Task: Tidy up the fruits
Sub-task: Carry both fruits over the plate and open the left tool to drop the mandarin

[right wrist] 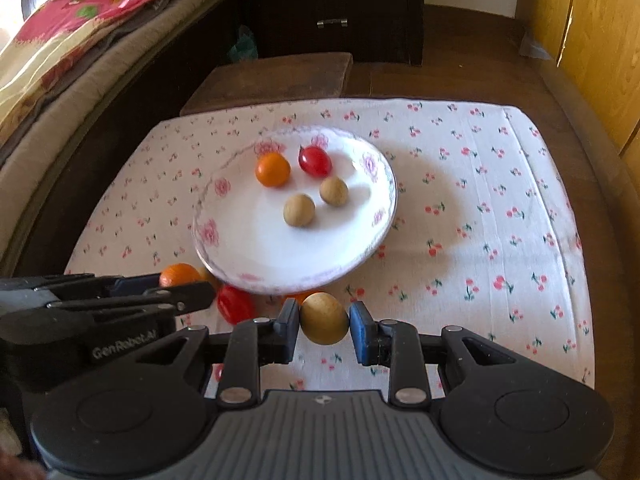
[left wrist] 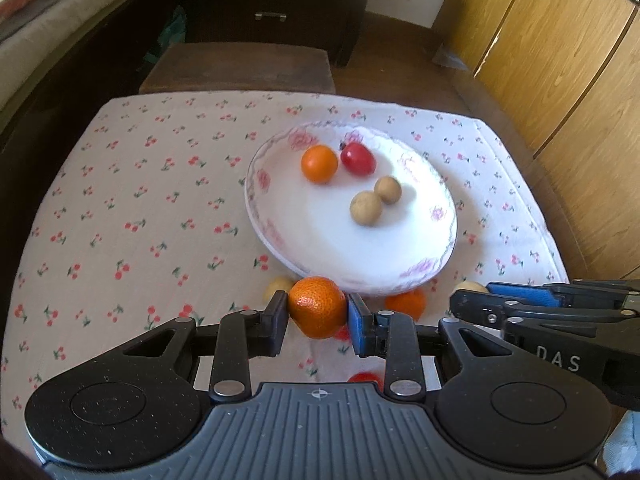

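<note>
White cotton cloth (left wrist: 132, 200) printed with small red cherries covers the table; a white plate (left wrist: 320, 240) with pink flower rim sits on it, toward the far middle.

On the plate: one small orange (left wrist: 319, 163) at far left, one red cherry tomato (left wrist: 358, 159) just right of it and nearly touching, two tan longans (left wrist: 375, 201) side by side nearer the middle.

Left gripper (left wrist: 318, 312): jaws drawn in narrow, black pad and blue pad pressed on either side of a held mandarin (left wrist: 318, 307), at the plate's near rim.

Right gripper (right wrist: 325, 320): jaws likewise narrow, clamped on a held tan longan (right wrist: 324, 318), also at the near rim, to the right of the other tool.

Left wrist view only: a loose orange fruit (left wrist: 406, 303) under the plate's near edge, a pale longan (left wrist: 278, 286) on the cloth left of the held mandarin, another pale one (left wrist: 472, 286) partly behind the right gripper's fingers, and a red fruit partly hidden under the gripper body.

Right wrist view only: a whole red tomato (right wrist: 234, 304) on the cloth near the plate's near-left edge, and a folded flowered quilt (right wrist: 80, 32) on a bed at far left.

Both views: dark wooden stool (right wrist: 272, 80) beyond the table, dark drawer cabinet (right wrist: 332, 8) behind it.
</note>
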Demonstrator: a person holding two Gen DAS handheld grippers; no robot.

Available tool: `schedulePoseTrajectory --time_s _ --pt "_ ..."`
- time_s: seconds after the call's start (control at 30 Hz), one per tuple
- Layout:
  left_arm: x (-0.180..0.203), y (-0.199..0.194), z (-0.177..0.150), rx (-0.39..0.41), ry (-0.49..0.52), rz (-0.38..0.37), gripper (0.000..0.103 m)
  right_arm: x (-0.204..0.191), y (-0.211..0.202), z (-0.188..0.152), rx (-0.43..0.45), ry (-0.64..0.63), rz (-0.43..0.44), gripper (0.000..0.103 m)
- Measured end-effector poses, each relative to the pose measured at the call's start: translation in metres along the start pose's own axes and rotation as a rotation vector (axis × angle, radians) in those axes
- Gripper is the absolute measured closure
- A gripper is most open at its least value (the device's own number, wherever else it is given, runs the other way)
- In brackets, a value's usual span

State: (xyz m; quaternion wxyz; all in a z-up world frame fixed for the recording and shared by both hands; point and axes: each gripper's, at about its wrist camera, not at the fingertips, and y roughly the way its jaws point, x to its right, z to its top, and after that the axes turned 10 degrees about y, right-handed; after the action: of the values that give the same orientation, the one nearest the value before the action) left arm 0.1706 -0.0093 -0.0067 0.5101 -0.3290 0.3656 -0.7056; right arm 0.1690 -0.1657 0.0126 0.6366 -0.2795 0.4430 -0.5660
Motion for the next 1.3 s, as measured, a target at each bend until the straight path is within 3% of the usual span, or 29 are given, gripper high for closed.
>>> schedulePoseTrajectory --time_s 0.7,1.3 --pt "0.0 0.029 0.029 -0.006 -0.017 0.022 0.063 -0.001 0.032 0.036 0.005 0.027 0.001 0.074" --pt "-0.003 0.025 0.032 0.012 -0.031 0.022 0.064 -0.002 0.033 0.041 0.016 0.04 0.013 0.073"
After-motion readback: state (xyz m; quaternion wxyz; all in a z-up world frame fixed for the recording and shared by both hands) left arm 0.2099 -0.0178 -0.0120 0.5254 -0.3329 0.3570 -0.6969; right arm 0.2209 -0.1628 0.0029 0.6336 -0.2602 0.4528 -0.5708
